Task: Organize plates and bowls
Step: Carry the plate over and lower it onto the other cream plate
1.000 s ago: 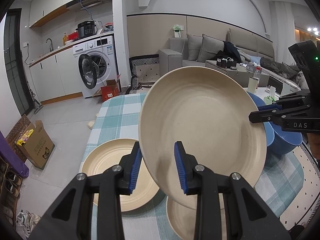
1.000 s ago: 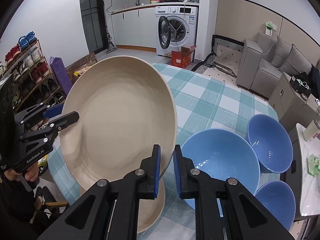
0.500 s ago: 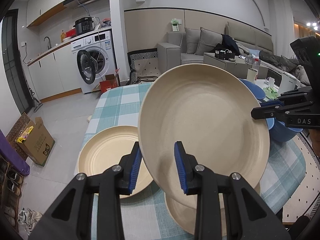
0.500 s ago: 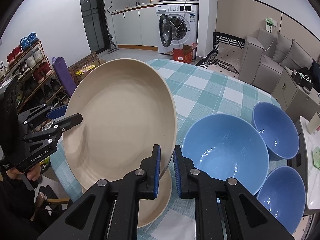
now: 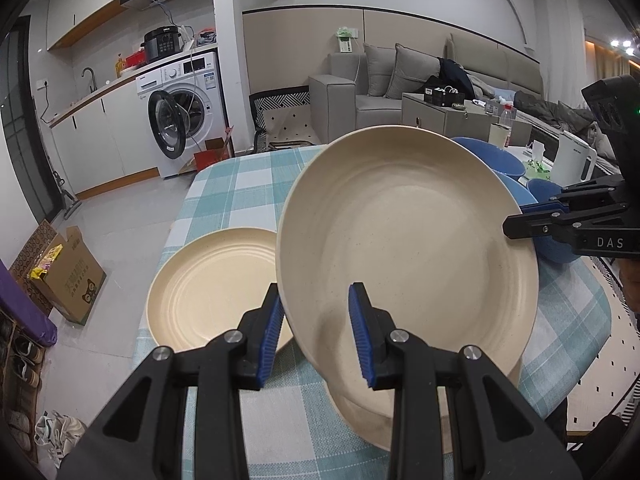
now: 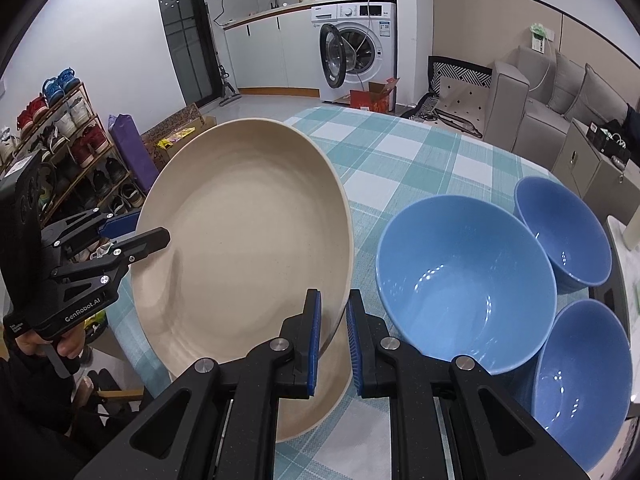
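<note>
You had both the left gripper (image 5: 316, 328) and right gripper (image 6: 333, 334) clamped on opposite rims of the beige plate (image 5: 404, 248), tilted above another plate (image 5: 360, 408), probably for stacking

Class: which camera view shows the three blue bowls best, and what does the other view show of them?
The right wrist view: all three blue bowls sit unobstructed, insides visible. In the left wrist view the held plate and the right gripper hide most of them; only rims show.
</note>
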{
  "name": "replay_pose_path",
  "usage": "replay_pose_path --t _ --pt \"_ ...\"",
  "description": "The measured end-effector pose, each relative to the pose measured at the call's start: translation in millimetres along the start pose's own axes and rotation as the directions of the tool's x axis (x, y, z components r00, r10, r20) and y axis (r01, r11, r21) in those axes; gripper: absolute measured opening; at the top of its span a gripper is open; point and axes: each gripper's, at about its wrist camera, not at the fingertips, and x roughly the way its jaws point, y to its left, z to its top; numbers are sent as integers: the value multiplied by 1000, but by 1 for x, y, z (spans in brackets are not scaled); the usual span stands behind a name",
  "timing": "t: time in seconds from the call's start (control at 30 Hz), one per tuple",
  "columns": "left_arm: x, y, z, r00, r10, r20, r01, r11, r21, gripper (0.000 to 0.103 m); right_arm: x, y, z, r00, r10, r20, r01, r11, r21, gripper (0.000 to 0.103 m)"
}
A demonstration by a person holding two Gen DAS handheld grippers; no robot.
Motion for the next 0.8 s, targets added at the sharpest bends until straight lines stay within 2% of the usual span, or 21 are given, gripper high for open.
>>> replay_pose_path --t 0.8 --pt "14 -8 -23 999 -16 -49 15 1000 -14 31 25 -1 -34 998 11 -66 -9 1000 28 13"
